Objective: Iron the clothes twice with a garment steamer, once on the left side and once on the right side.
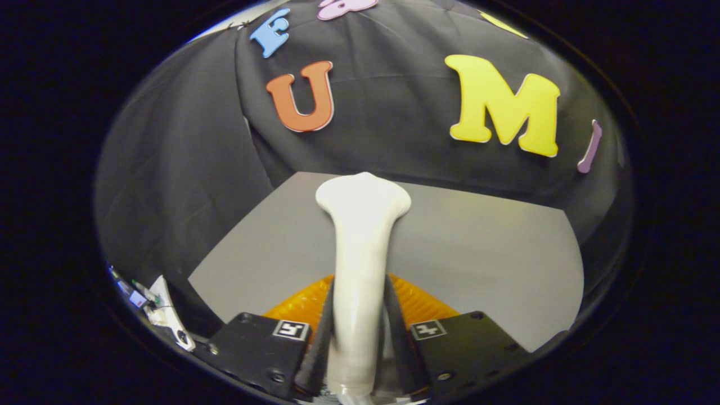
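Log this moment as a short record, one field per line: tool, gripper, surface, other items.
tool: white garment steamer, handle between the fingers, wide head pointing ahead over the table
gripper: gripper shut on the steamer handle, both fingers pressing its sides
surface: grey table, bare ahead of the steamer head
under the fingers: orange ribbed cloth, just beneath and beside the handle
other items: small white device with wires off the table's near corner
backdrop: black cloth wall
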A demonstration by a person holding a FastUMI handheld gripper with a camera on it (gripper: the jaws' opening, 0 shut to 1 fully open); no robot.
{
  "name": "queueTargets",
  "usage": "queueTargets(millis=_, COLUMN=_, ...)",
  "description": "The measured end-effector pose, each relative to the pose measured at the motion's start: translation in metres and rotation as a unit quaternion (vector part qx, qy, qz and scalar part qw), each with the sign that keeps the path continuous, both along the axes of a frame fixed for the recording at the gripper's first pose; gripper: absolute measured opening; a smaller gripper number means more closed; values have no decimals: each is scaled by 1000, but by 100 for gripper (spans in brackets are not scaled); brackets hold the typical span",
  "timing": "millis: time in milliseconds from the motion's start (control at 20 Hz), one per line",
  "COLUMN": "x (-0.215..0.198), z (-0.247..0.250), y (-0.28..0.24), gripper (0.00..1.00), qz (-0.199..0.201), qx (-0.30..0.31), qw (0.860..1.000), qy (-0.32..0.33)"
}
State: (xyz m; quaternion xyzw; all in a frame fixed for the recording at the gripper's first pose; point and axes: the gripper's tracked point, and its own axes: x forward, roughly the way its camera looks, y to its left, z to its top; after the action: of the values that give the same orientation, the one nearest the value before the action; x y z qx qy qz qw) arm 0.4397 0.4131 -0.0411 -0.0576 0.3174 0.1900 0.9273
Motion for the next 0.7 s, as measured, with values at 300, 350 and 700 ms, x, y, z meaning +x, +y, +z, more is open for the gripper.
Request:
queueTargets(millis=300, x=-6, z=18, y=-10, gripper=37, qz=-18, qx=38, qw=999, qy=-9)
queueTargets(millis=350, x=-10, z=27, y=-11, gripper=36, qz=-15, qx=47, qw=999, qy=-18)
queueTargets(millis=700, x=-53, z=90, y=-35, gripper=34, qz=-7, qx=105, qw=991, qy=-86)
